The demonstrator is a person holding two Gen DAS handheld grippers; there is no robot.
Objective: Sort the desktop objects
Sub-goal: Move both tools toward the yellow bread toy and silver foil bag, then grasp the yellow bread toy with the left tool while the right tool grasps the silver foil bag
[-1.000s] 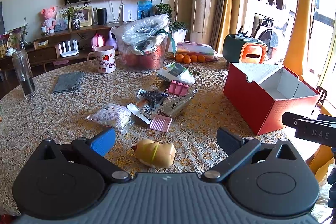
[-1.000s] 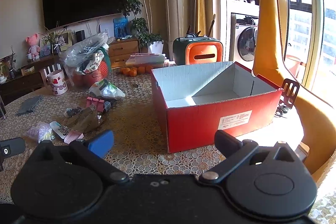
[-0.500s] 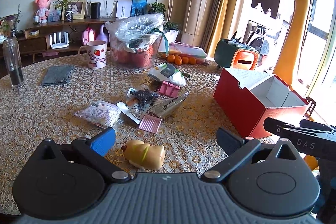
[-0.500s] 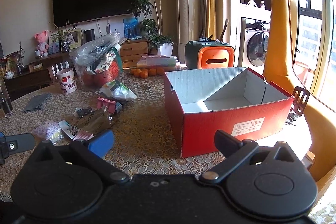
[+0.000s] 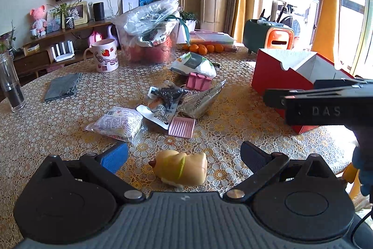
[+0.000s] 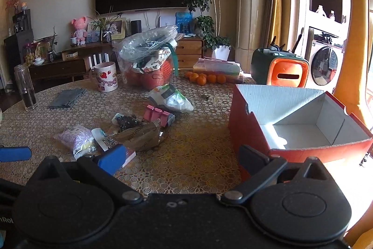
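Left gripper hangs low over the lace-covered round table with its jaws spread wide and nothing between them but the tablecloth and a soft yellow squishy toy, which lies on the cloth just ahead of the gripper body, midway between the two fingers and touching neither.

Ahead and to the left of the blue finger pad lies a clear-wrapped white bread packet. Straight ahead, beyond the toy, sits a ribbed pink plastic clip, and past it a loose heap of snack wrappers with a silver foil pouch leaning on its right side. Far ahead to the left are a folded grey cloth and a white strawberry-print mug.

Ahead to the right stands an open red cardboard box with a white inside, partly hidden by the other tool.

Right gripper is also spread wide and grips nothing. From its own camera the heap of wrappers lies ahead to its left, and the box's near corner sits just beyond its right finger; whether finger and box touch is hard to tell. The box looks bare inside.
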